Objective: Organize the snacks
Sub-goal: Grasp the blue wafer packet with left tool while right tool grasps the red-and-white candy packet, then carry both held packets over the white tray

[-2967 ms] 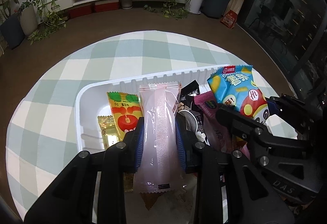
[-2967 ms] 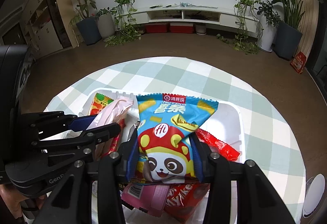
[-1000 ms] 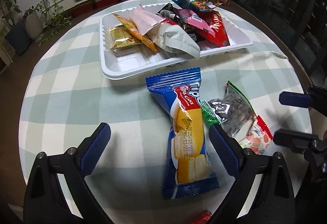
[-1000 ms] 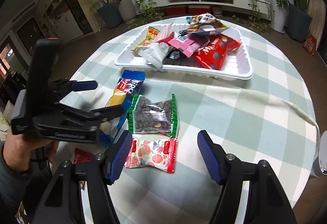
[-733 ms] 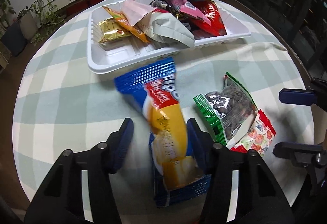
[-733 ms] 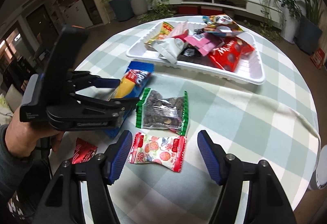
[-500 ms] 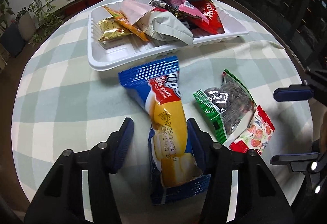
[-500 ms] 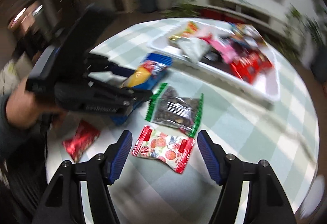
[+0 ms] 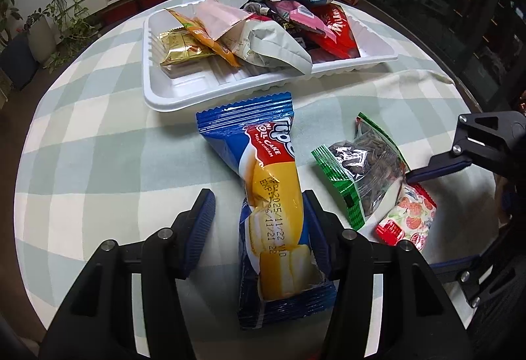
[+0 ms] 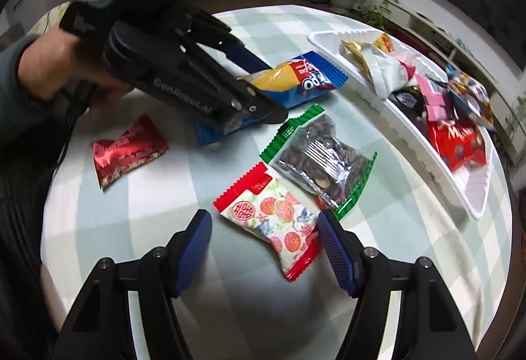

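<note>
- The left tongs had just been closing around the blue-and-yellow roll cake packet; the right pad touched its side, the left pad stood just clear, so no firm clamp showed.
- The right tongs hung apart over the fruit-print candy packet, which lay between the pads, touching neither.
- Just beyond it lay the green-edged seed bag, its edge overlapping the candy packet.
- A red packet lay near the desk's left edge.
- Toward the far edge sat the white tray, heaped with snacks.
</note>
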A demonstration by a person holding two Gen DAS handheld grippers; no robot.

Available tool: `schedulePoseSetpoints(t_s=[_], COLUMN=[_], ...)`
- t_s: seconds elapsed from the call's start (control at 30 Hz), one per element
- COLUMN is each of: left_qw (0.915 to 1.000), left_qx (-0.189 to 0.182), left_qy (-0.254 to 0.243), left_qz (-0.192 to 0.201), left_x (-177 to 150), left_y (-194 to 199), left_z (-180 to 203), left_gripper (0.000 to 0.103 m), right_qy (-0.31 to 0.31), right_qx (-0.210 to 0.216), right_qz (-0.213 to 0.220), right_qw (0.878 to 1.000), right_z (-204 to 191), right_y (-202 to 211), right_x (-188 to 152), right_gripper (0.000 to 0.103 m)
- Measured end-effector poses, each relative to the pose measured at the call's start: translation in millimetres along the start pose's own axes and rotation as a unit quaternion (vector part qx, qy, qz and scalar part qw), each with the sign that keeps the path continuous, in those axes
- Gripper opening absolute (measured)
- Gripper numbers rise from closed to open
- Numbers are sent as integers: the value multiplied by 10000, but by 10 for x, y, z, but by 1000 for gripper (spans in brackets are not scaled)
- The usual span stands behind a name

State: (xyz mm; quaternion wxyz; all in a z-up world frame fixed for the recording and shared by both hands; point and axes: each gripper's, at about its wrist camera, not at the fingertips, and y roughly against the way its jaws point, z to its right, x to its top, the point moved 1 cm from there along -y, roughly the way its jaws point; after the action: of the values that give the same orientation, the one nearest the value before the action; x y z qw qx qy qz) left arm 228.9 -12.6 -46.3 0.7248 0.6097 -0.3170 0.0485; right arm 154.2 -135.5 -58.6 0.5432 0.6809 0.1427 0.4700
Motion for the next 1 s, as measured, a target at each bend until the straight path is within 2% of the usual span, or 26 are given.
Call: schedulePoseSetpoints(t_s=[0.43, 0.53, 0.57, 0.6, 0.67, 1.0], left_qw=[9997, 9995, 9994, 9993, 9993, 9993], left_qx=[-88, -70, -53, -53, -113, -300], left_qy=[-180, -267, -306, -338, -326, -182], left_qz=[152, 158, 152, 154, 158, 143], left_x=[14, 7, 2, 3, 3, -52], left_y=[-20, -24, -24, -22, -12, 56], left_z=[-16, -5, 4, 13, 12, -24], left_gripper=[52, 52, 49, 46, 33, 27], right_qy=[196, 111, 71, 45, 41, -537], right_qx=[537, 558, 545, 509, 465, 273], right_qz=[-129, -130, -147, -177, -222, -49], right_qw=[9983, 9983, 9984, 9985, 9987, 9982], right_z=[142, 173, 185, 200, 194, 119], right_y=[-110, -102, -90, -80, -70, 110], right_x=[101, 111, 113, 113, 105, -125], right_gripper=[67, 54, 41, 36, 36, 34])
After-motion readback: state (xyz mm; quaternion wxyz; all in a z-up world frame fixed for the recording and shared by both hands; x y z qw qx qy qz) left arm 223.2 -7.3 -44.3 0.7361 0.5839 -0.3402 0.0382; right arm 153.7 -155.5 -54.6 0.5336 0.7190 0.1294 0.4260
